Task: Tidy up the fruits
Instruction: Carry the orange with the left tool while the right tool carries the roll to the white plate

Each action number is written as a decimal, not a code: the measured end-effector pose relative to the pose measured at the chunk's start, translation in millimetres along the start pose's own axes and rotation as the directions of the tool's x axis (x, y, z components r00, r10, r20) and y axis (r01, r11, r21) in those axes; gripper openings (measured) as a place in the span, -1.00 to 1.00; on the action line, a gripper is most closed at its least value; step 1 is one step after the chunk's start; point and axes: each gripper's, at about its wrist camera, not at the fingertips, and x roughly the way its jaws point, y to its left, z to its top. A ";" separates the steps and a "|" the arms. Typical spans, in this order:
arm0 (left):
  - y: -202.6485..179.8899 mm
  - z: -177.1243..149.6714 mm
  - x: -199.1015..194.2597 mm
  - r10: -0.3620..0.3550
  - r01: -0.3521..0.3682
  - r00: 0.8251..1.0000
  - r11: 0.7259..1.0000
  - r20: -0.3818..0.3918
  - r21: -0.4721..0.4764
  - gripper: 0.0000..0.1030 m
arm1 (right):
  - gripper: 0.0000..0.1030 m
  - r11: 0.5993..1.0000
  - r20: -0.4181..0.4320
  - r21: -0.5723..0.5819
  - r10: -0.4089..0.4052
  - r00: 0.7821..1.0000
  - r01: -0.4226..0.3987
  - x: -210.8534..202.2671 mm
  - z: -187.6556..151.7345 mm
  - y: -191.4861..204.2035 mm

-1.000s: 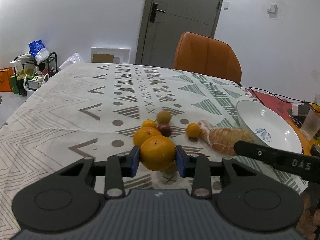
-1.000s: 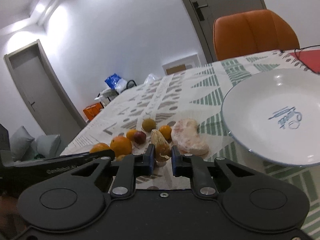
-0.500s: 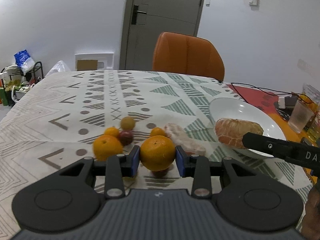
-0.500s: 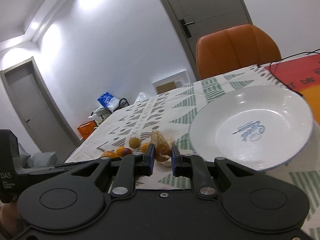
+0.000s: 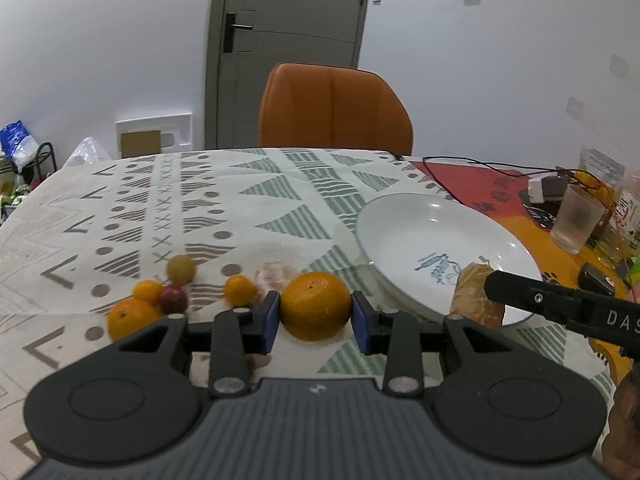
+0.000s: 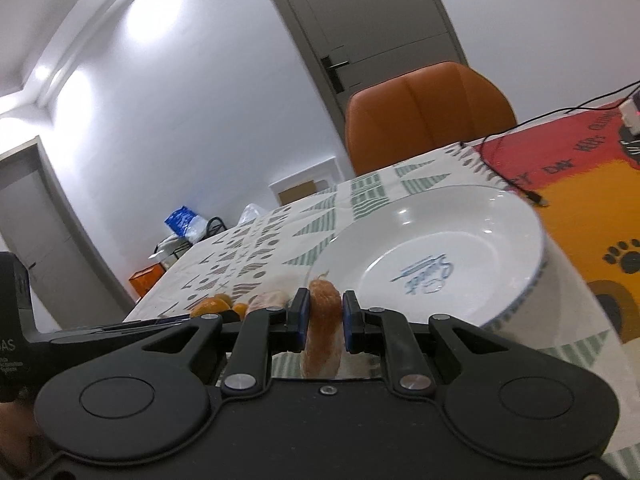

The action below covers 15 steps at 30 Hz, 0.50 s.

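Observation:
My left gripper (image 5: pixel 315 316) is shut on a whole orange (image 5: pixel 315 305), held above the tablecloth just left of the white plate (image 5: pixel 404 216). My right gripper (image 6: pixel 323 318) is shut on a peeled citrus piece (image 6: pixel 323 328), at the plate's (image 6: pixel 460 216) near-left rim; the same peeled citrus piece (image 5: pixel 474 294) shows over the plate's near edge in the left wrist view. On the cloth lie another orange (image 5: pixel 130 318), two small oranges (image 5: pixel 239 290), a dark red fruit (image 5: pixel 174 298), a greenish-yellow fruit (image 5: pixel 181 269) and a second peeled piece (image 5: pixel 274 274).
An orange chair (image 5: pixel 334 110) stands at the table's far side. To the right of the plate are a black cable (image 5: pixel 460 160), a plastic cup (image 5: pixel 576 216), a charger (image 5: pixel 546 188) and small items on a red and orange mat (image 6: pixel 592 200).
Both grippers have moved right toward the plate with their fruit. The peeled piece now hangs over the plate's near rim, and the loose fruits have slid left in view.

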 end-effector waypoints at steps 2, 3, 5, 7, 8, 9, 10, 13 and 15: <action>-6.4 1.9 3.6 -0.008 0.008 1.000 1.000 -0.003 0.009 -0.30 | -0.72 1.000 0.007 0.003 -0.009 1.000 0.008 -3.0 1.1 -5.2; -9.8 2.9 5.3 -0.013 0.013 1.000 1.000 -0.005 0.012 -0.30 | -0.74 1.000 0.013 0.005 -0.009 1.000 0.009 -4.7 1.9 -7.6; -15.9 5.0 7.7 -0.021 0.021 1.000 1.000 -0.003 0.023 -0.30 | -0.74 1.000 0.022 0.008 -0.016 1.000 0.015 -7.1 4.2 -12.1; -21.9 6.9 10.6 -0.030 0.030 1.000 0.999 -0.003 0.034 -0.30 | -0.78 1.000 0.027 0.005 -0.026 0.999 0.025 -7.2 5.4 -16.0; -24.3 7.9 12.1 -0.034 0.034 0.999 0.999 -0.004 0.036 -0.30 | -0.80 1.000 0.025 0.007 -0.027 0.999 0.027 -6.7 5.8 -18.4; -26.4 9.0 13.6 -0.039 0.039 0.999 0.999 -0.004 0.037 -0.30 | -0.80 1.000 0.023 0.014 -0.027 0.999 0.027 -6.5 5.8 -20.7; -28.7 10.1 14.8 -0.043 0.043 0.999 0.998 -0.002 0.040 -0.30 | -0.80 0.999 0.022 0.019 -0.027 0.999 0.026 -6.6 5.7 -22.5; -33.7 12.8 17.4 -0.054 0.054 0.999 0.997 -0.001 0.047 -0.30 | -0.80 0.999 0.023 0.025 -0.028 0.999 0.027 -9.1 5.6 -25.5; -36.3 14.1 18.2 -0.059 0.059 0.998 0.997 0.001 0.052 -0.30 | -0.80 0.999 0.016 0.025 -0.024 1.000 0.024 -11.3 5.8 -26.1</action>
